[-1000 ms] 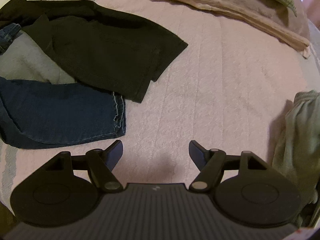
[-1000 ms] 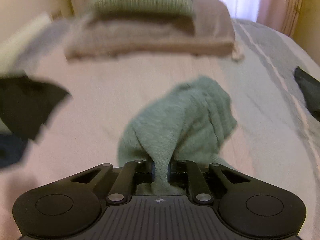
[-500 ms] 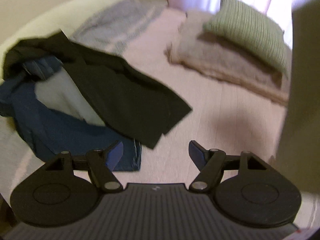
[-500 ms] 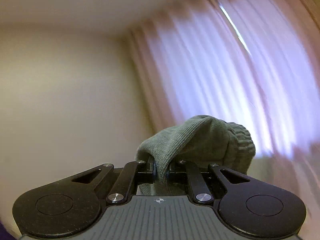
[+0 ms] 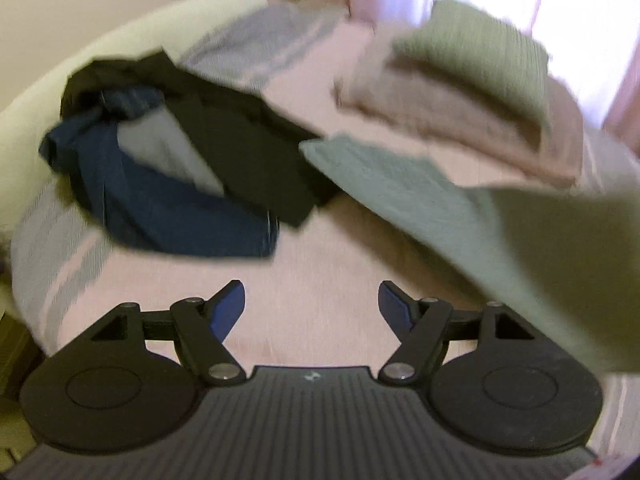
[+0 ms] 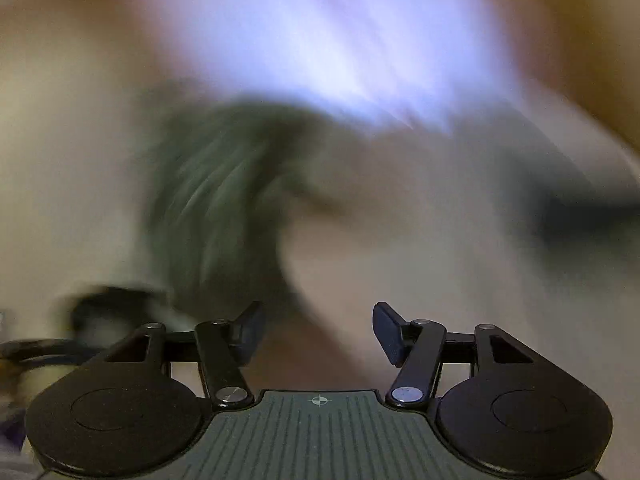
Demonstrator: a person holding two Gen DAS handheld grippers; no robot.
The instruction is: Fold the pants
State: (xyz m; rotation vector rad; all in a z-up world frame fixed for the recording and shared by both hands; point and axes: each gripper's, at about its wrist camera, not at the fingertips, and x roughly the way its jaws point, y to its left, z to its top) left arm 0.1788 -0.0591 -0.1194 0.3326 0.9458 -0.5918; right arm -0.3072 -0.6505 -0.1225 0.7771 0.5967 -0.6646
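The grey-green pants [image 5: 432,216] stretch in a blurred band from the middle of the left wrist view to its right edge, above the pink bed cover [image 5: 312,288]. My left gripper [image 5: 312,304] is open and holds nothing, low over the cover, with the pants to its upper right. In the heavily blurred right wrist view the pants [image 6: 216,208] show as a dark green smear ahead and to the left. My right gripper [image 6: 318,330] is open, and the cloth is no longer between its fingers.
A heap of clothes lies at the left: dark blue jeans [image 5: 160,208], a black garment [image 5: 248,148] and a light grey piece [image 5: 168,152]. A folded beige blanket [image 5: 452,120] with a green striped pillow [image 5: 480,52] sits at the back right, before bright curtains.
My right gripper has gone from shut on the green pants to open, letting them go. The pants now fly out across the bed. Both views swung fast.
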